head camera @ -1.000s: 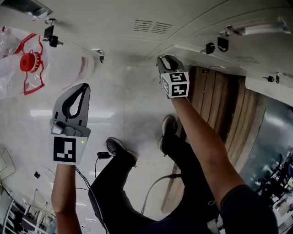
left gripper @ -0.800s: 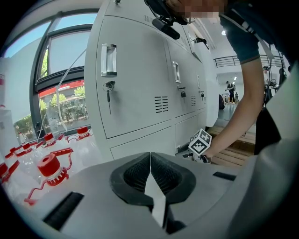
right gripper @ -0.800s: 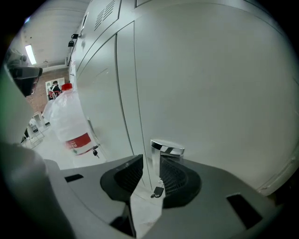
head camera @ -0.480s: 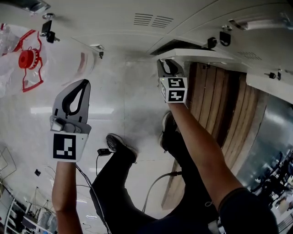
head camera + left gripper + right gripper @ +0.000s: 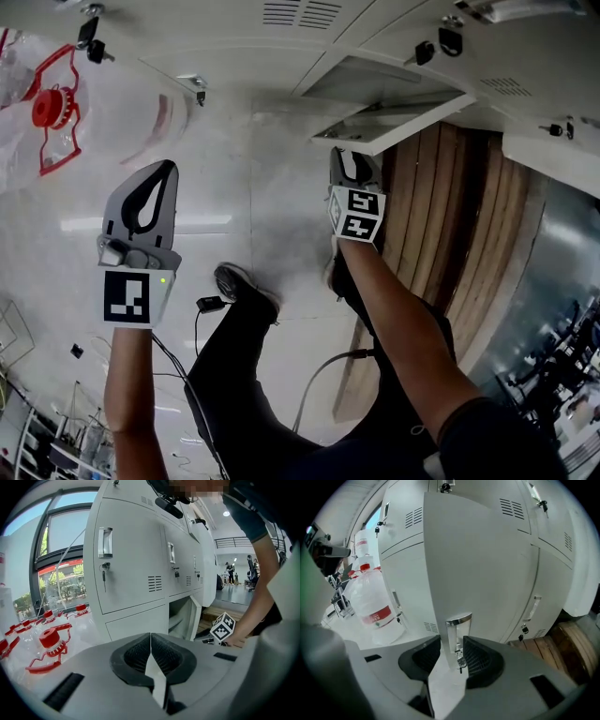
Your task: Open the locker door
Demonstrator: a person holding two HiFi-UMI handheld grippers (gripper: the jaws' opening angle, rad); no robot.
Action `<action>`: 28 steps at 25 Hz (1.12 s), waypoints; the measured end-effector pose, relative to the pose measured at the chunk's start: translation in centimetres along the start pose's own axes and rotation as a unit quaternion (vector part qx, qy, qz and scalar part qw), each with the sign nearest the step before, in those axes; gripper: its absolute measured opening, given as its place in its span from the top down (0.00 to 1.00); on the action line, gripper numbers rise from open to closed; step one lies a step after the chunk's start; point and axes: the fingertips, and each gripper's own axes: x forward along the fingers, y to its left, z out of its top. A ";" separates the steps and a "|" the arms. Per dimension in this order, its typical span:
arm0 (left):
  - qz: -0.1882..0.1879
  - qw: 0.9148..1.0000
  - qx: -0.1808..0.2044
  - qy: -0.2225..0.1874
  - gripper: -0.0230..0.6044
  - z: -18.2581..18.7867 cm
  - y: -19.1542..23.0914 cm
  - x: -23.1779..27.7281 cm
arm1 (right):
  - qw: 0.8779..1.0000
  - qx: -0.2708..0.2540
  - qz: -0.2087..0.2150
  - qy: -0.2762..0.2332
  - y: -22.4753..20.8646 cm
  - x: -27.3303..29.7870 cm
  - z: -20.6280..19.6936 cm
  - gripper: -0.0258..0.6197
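Door: locker door point(image 5: 398, 120) ajar, swung out from the lockers point(image 5: 131, 569).
Right claw point(image 5: 451, 654): jaws opening, fairly wide — I see the door's handle point(image 5: 458, 629) between them.
Left claw point(image 5: 150, 644): jaws pressed together — empty.

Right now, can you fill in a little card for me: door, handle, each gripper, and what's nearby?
door: the door stands partly open, swung out from the lockers
handle: the handle sits between the right gripper's jaws
right: the right gripper is at the door's edge, jaws opening, pads not pressing the handle
left: the left gripper is shut, empty, held away from the lockers
nearby: a water bottle by the lockers; wooden planks on the floor
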 end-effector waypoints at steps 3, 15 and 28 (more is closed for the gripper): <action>-0.007 1.000 0.002 0.003 0.93 -0.3 -0.9 -0.1 | 1.000 -0.007 -0.001 0.004 -0.5 -0.8 -0.7 0.72; -0.015 1.000 0.004 0.000 0.93 0.9 -2.6 -0.2 | 0.999 -0.007 -0.009 0.030 -2.3 -3.0 -2.6 0.68; -0.012 1.000 0.006 0.003 0.93 0.9 -2.8 -1.0 | 0.998 -0.007 -0.035 0.044 -4.1 -4.8 -4.2 0.67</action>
